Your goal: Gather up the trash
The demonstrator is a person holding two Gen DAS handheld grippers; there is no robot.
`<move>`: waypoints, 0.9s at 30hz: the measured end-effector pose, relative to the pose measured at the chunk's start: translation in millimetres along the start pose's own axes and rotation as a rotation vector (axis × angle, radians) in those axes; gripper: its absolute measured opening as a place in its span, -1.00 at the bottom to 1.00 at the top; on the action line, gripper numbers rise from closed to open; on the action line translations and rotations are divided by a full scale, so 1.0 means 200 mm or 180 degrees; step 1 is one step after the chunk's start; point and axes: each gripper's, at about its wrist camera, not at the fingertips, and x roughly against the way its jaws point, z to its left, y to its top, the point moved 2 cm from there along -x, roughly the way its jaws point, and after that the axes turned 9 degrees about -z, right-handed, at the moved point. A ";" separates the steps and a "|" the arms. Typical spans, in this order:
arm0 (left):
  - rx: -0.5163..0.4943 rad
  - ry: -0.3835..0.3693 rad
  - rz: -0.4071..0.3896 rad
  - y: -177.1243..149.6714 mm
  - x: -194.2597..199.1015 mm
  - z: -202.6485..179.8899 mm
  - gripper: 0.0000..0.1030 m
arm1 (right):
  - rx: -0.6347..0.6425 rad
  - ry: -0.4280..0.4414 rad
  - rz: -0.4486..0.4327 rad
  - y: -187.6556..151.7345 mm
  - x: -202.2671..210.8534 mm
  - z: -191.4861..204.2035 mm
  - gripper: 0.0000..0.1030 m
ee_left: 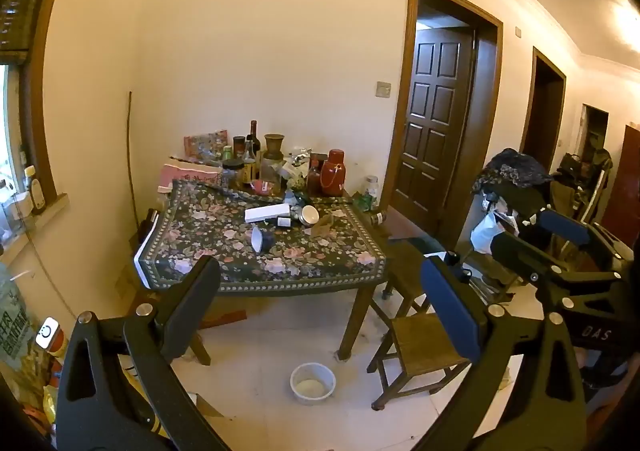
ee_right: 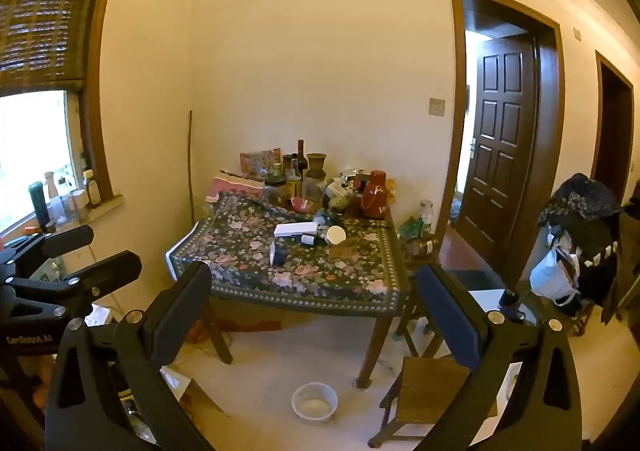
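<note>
Left wrist view: trash, a tipped cup [ee_left: 262, 239] and a white box [ee_left: 267, 213], litters the table [ee_left: 340, 275] well ahead. My left gripper [ee_left: 320, 283] and right gripper [ee_right: 314, 291] are spread empty, probably readied for a first pick.

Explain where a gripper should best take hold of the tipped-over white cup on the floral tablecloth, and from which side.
Probably across the white cup's round body, coming from above with a finger on either side: it lies on its side, its mouth facing left, so the curved wall is exposed.
</note>
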 end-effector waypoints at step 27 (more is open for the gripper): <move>0.0066 -0.0005 0.0047 -0.01 0.00 0.05 0.95 | -0.0084 0.0044 0.0092 0.00 0.06 0.02 0.99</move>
